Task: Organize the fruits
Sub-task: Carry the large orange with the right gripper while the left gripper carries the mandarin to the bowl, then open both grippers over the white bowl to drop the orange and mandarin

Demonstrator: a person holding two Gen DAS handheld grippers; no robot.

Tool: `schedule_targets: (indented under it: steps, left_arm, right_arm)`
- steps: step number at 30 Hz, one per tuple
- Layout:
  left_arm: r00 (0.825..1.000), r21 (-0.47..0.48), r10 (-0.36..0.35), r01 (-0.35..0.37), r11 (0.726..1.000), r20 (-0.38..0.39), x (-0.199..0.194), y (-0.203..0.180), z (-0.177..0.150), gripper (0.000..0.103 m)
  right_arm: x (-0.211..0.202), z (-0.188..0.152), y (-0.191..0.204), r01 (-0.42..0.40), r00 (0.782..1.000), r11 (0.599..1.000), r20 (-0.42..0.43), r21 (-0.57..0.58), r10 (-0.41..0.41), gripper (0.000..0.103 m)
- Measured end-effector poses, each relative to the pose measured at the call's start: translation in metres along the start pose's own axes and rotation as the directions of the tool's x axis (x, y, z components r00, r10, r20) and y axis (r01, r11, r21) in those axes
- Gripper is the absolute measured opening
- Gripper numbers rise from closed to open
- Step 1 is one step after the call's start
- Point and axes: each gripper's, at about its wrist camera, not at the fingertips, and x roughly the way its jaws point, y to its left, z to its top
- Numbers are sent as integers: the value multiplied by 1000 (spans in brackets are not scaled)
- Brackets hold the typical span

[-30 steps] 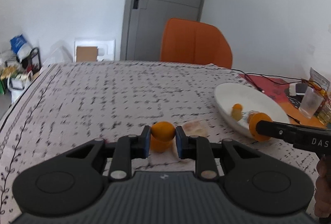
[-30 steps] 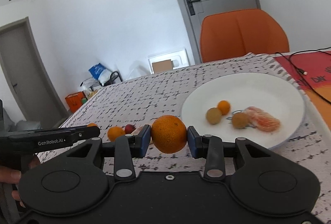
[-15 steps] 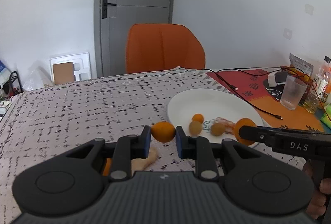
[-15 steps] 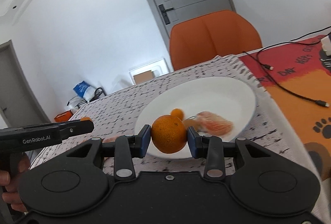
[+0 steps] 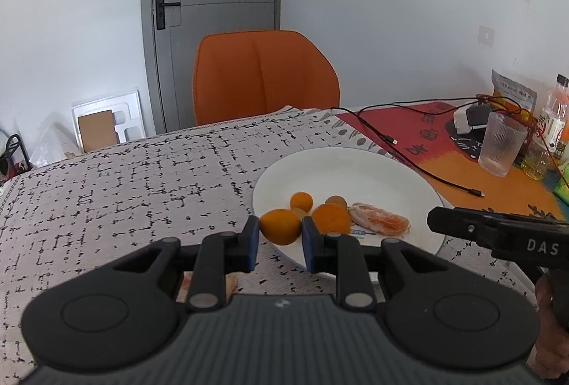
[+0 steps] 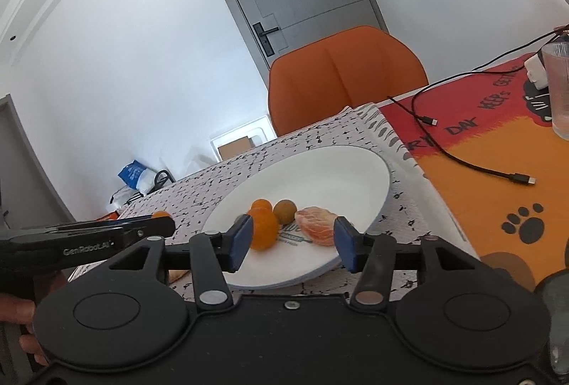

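Observation:
My left gripper (image 5: 278, 240) is shut on a small orange (image 5: 280, 227) and holds it at the near left rim of the white plate (image 5: 373, 168). My right gripper (image 6: 292, 243) is open over the plate's (image 6: 341, 168) near edge. A larger orange (image 6: 264, 228) lies on the plate beside its left finger, free of the pads. It shows in the left wrist view (image 5: 330, 218) too. Also on the plate are a tiny orange (image 5: 301, 201), a brownish fruit (image 6: 285, 211) and a peeled citrus piece (image 6: 317, 225).
An orange chair (image 5: 263, 75) stands behind the table. A black cable (image 6: 462, 157) lies across the red and orange mat (image 6: 498, 150). A glass (image 5: 501, 146) and bottles (image 5: 554, 114) stand at the right. A pale fruit piece (image 5: 231, 283) lies under my left gripper.
My right gripper has opened and let the larger orange down onto the plate. My left gripper has carried its small orange right, up to the plate's rim.

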Motion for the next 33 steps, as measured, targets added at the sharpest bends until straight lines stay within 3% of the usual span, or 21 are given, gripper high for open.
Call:
schedule_targets:
  steps: [11, 14, 16, 22, 33]
  left_arm:
    - [998, 28, -52, 52, 998, -19, 15, -19, 2, 24]
    - [998, 37, -68, 68, 997, -4, 13, -21, 4, 33]
    - [999, 41, -46, 46, 998, -1, 10, -19, 4, 49]
    - [999, -5, 6, -6, 1000, 50, -15, 10, 7, 76]
    - [988, -88, 130, -123, 989, 81, -46, 63, 5, 79]
  right_arm:
    - [-3, -1, -8, -1, 1000, 1000, 3, 18, 1, 53]
    - [-3, -2, -10, 11, 1000, 1000, -4, 27, -11, 53]
    - [-5, -3, -10, 17, 1000, 999, -4, 28, -17, 54]
    - [-10, -3, -1, 23, 1000, 1000, 9, 20, -23, 62]
    - [-3, 1, 33, -13, 1000, 999, -4, -39, 13, 63]
